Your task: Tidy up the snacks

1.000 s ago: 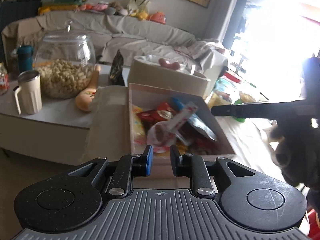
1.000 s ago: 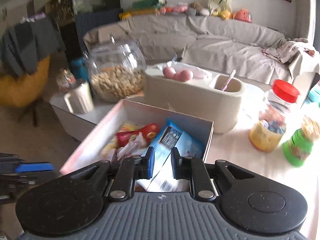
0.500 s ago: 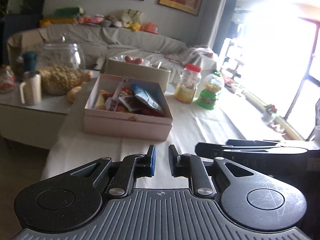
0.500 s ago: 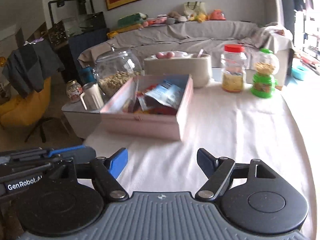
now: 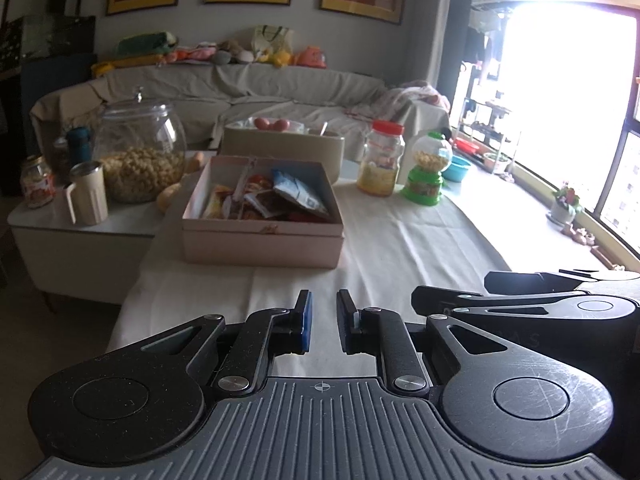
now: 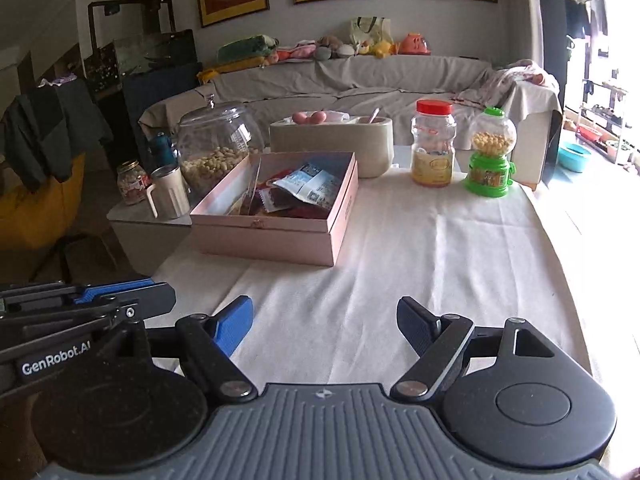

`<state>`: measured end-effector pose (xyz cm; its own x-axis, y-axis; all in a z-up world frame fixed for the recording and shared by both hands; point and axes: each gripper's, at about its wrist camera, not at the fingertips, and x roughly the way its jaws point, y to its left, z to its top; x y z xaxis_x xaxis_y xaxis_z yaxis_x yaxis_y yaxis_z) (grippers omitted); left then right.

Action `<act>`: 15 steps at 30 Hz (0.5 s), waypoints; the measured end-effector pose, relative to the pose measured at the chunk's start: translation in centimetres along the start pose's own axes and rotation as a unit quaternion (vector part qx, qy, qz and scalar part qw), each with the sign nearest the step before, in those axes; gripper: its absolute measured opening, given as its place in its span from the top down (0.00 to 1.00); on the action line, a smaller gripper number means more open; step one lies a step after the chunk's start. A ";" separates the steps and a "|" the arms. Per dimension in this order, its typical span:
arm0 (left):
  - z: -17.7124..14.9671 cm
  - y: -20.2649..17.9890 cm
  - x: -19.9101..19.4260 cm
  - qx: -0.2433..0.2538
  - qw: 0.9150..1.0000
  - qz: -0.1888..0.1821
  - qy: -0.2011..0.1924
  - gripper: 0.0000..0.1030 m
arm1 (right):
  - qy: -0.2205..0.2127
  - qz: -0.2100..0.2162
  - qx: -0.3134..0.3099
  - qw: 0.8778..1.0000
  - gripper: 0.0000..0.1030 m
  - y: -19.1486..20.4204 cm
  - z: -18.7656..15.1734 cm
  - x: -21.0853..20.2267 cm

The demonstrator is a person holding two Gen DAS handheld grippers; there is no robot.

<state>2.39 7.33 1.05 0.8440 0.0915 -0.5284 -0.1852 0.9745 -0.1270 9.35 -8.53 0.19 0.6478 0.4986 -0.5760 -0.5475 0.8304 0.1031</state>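
Both claws hang low over the near end of the table point(image 6: 400, 248), which is covered with a white cloth. The left claw point(image 5: 322, 322) has its fingers drawn close with only a narrow gap, holding nothing. The right claw point(image 6: 325, 326) stands wide apart, also holding nothing. Farther along the table, toward its left side, sits the pink box point(image 6: 276, 236), open on top, with snack packets point(image 6: 308, 188) heaped inside. Behind it stands a beige container point(image 6: 332, 144) with eggs on top. To the right of that are a red-lidded jar point(image 6: 434, 144) and a green candy dispenser point(image 6: 490, 156), side by side. A glass jar point(image 5: 138, 152) of nuts sits far left.
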 end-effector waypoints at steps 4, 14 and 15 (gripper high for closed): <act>-0.2 0.1 0.1 0.000 1.000 -0.003 0.008 0.84 | 0.004 0.001 -0.004 1.000 0.22 0.3 -0.1 0.1; -0.3 0.2 0.2 -0.004 1.000 -0.001 0.012 0.84 | 0.014 0.004 -0.003 1.000 0.22 0.1 -0.4 0.5; -0.3 0.2 0.2 -0.003 1.000 -0.001 0.012 0.84 | 0.014 0.005 -0.002 1.000 0.22 0.1 -0.4 0.5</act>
<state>2.39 7.50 0.63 0.8321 0.0842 -0.5482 -0.1867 0.9733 -0.1339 9.42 -8.34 -0.37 0.6274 0.4989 -0.5978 -0.5560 0.8246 0.1047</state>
